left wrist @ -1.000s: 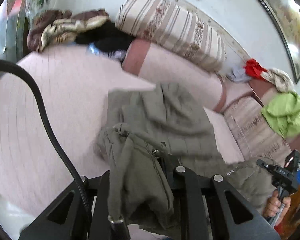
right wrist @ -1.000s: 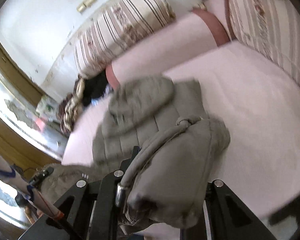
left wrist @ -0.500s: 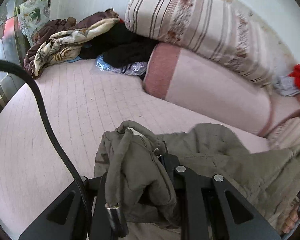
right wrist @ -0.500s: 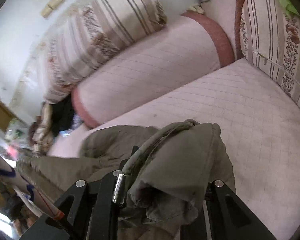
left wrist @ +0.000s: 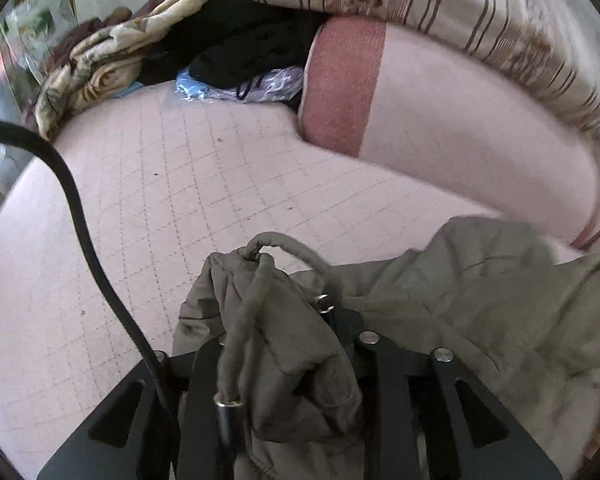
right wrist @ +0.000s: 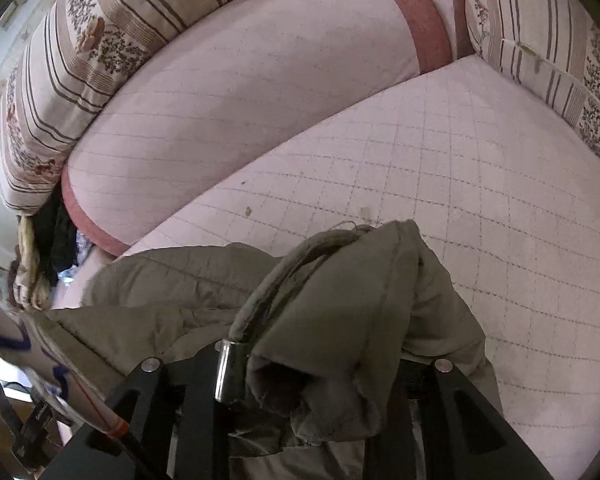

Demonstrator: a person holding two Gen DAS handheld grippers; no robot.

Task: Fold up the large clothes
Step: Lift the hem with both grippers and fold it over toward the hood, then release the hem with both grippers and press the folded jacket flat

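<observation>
**Both tongs carry the olive jacket over the pink bed**

The left tongs (left wrist: 284,364) are pinching a bunched corner of the olive padded jacket (left wrist: 460,304), with the fabric heaped over and between the fingers. A drawstring cord (left wrist: 240,320) loops up from the bunch and falls back down, ending in a metal tip (left wrist: 228,402) that hangs just in front of the tongs. The right tongs (right wrist: 300,368) are pinching another thick fold of the same jacket (right wrist: 172,292), and a second cord with a metal end cap (right wrist: 229,372) lies against that bundle.

The jacket hangs between the two tongs, low over the quilted pink bed (left wrist: 172,184). From the blur at its far edge, it is probably not lying flat yet, though I cannot tell how much of it touches the bed. A pink bolster (right wrist: 240,92) and striped pillows (right wrist: 72,52) lie along the far side, and a heap of other clothes (left wrist: 112,52) sits in the left corner, well apart from the jacket.

The risks from here, as I judge them:

- The padding is bulky and slippery, so a bunched pinch may let go of a layer, and that side would drop crooked.
- Either dangling cord could get trapped inside the fold or snag on a finger when the tongs let go.
- With both pinches taken on crumpled fabric, not on a clean edge, the jacket may land twisted and need spreading before any fold holds.
- The black cable (left wrist: 80,208) beside the left tongs could drag across the cloth.
</observation>
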